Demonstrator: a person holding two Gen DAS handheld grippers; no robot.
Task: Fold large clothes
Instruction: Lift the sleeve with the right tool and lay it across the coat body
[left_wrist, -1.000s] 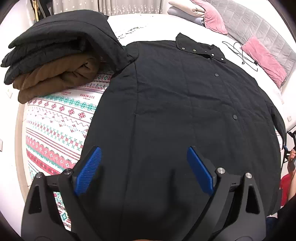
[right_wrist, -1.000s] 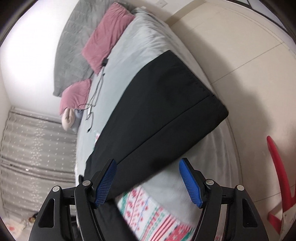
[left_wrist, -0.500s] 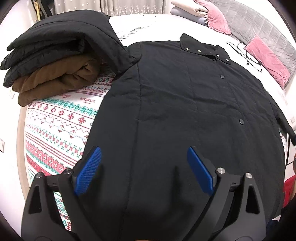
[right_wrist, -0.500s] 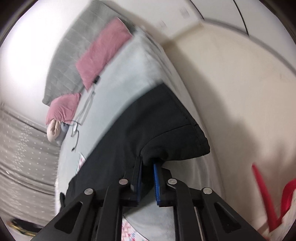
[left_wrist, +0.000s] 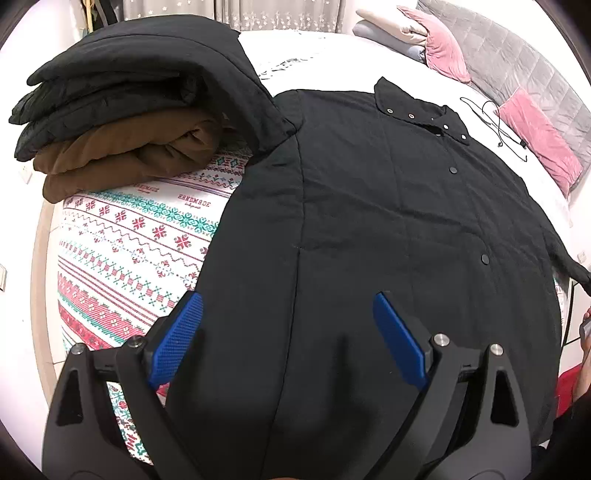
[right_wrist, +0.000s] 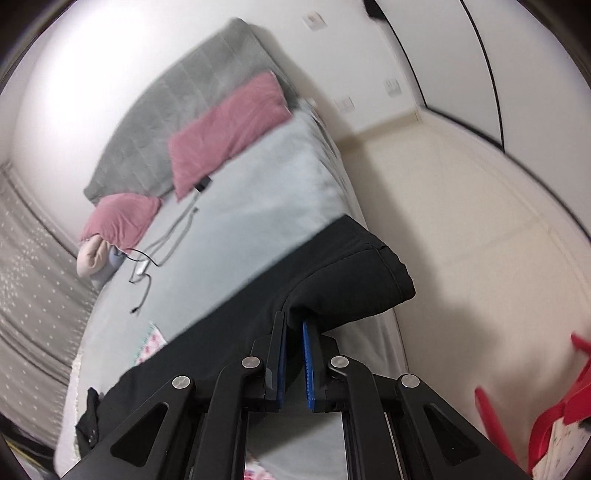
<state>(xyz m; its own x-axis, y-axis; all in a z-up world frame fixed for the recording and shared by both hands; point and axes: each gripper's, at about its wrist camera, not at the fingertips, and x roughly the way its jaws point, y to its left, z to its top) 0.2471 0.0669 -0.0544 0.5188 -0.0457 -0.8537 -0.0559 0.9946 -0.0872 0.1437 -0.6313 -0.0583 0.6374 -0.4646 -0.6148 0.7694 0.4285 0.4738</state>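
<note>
Black coat (left_wrist: 388, 236) on a patterned blanket (left_wrist: 140, 236)

The blanket is white with red and teal snowflake bands. A black garment (left_wrist: 140, 74) tops a brown one (left_wrist: 129, 158). The pillows (left_wrist: 535, 136) are pink, the headboard (left_wrist: 517, 62) grey quilted, the sheet (right_wrist: 251, 206) pale grey, the curtain (right_wrist: 29, 273) grey with white dots. Gripper pads (left_wrist: 177, 339) are blue.

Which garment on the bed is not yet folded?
The black coat, spread flat with its snap front showing. The other black garment and the brown garment sit folded in a stack.
</note>
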